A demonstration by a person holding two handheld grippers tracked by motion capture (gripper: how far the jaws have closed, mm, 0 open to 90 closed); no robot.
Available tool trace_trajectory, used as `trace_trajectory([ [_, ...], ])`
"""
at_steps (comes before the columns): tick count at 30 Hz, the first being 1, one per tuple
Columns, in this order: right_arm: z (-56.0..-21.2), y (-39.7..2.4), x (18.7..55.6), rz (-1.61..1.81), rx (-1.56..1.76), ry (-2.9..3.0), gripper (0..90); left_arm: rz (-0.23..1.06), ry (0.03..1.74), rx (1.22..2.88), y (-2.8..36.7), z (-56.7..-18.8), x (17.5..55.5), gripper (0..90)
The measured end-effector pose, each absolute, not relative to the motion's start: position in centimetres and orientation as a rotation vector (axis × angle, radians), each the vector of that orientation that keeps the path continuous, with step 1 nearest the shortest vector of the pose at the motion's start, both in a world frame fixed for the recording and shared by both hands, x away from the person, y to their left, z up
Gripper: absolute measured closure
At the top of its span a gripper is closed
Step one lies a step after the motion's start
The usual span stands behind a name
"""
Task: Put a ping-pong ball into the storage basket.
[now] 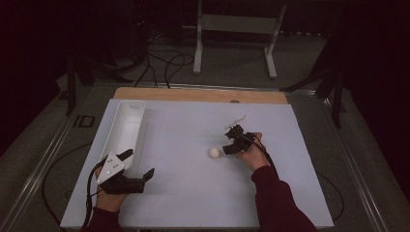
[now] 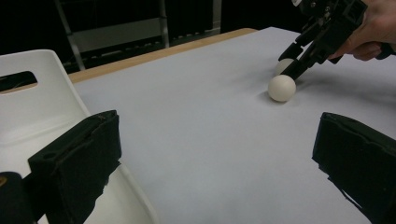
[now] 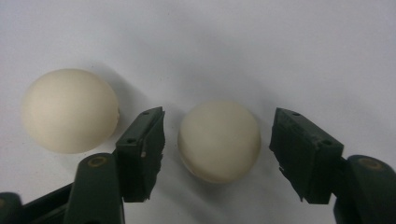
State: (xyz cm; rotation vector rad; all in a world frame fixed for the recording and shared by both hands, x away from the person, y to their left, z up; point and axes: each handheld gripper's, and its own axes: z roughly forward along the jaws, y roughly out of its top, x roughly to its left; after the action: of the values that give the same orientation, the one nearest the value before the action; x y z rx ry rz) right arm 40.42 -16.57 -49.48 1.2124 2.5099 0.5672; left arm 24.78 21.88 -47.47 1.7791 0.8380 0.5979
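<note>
A: High view: the right gripper (image 1: 231, 140) is at a ball (image 1: 214, 152) right of centre on the white counter (image 1: 183, 193); the left gripper (image 1: 138, 166), fingers spread, sits by the white tray (image 1: 126, 126).

B: Left gripper view: two smooth, matte balls, nearer one (image 2: 281, 87) free.

A: Right gripper view: the fingers (image 3: 144, 140) bracket the second ball (image 3: 219, 141), gaps both sides, not yet pinching.

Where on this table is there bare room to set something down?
Free: the pale table top between the white plastic tray and the two white balls, and the far right corner. Crowded: around the right gripper, and beside the left gripper.
</note>
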Motion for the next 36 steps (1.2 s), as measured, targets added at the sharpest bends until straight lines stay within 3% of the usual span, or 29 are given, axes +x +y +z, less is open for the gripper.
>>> trace_trajectory([
  [13, -49.7, -16.4, 40.4, 0.538, 1.205, 2.518, 49.3, 0.598, 0.838, 1.780, 21.9, -47.5, 24.8, 1.8],
  [36, -48.5, -16.5, 39.6, 0.591, 1.183, 2.488, 49.7, 0.599, 0.839, 1.781, 21.9, -47.5, 24.8, 1.8],
])
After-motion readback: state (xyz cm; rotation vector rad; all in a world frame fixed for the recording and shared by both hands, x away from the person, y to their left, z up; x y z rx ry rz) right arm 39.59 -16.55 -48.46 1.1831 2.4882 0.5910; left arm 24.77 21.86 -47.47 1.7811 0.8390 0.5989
